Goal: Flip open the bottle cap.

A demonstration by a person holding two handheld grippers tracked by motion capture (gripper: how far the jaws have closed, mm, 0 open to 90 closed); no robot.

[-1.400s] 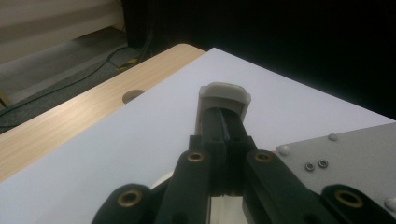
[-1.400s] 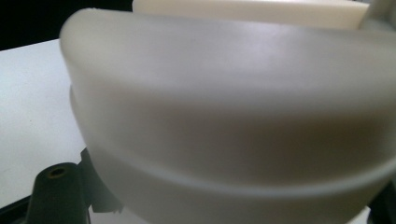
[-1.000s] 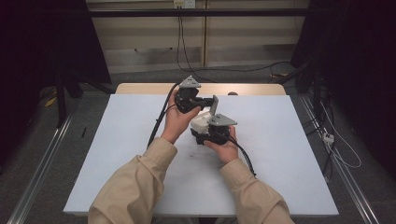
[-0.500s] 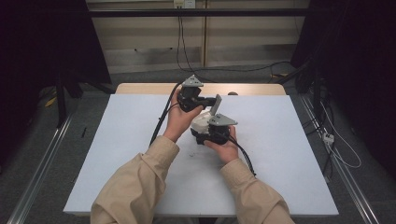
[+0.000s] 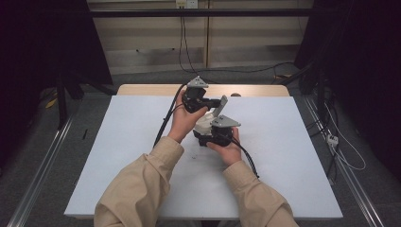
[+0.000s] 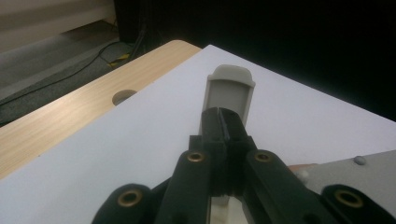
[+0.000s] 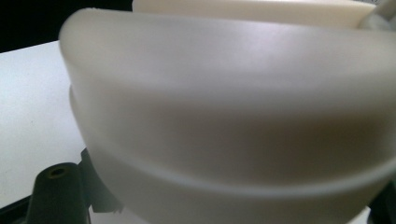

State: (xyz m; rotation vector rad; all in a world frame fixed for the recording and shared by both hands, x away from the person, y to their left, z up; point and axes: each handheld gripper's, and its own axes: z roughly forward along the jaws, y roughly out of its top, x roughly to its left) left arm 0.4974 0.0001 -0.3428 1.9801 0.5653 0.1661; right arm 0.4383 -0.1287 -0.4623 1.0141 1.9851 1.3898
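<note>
Two grippers met mid-table over the white sheet (image 5: 293,156), left gripper (image 5: 218,101) clamped on the grey flap (image 5: 221,105), shifted slightly farther than a second before, right gripper (image 5: 210,135) unmoved, closed on the cream container (image 5: 204,124), just nearer.

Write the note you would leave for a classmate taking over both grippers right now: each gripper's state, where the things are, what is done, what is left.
Left gripper: shut on the grey flap, a flat lid-like piece standing up from the white container.
Right gripper: shut on the white container, holding it at its near side, just above the white table.
Things: container and flap sit between the two grippers, mid-table; in the right gripper view the container's rounded wall is very close.
Done: both grips are set.
Left: probably working the flap open or shut; which way I cannot tell. Keep the right grip steady meanwhile.
</note>
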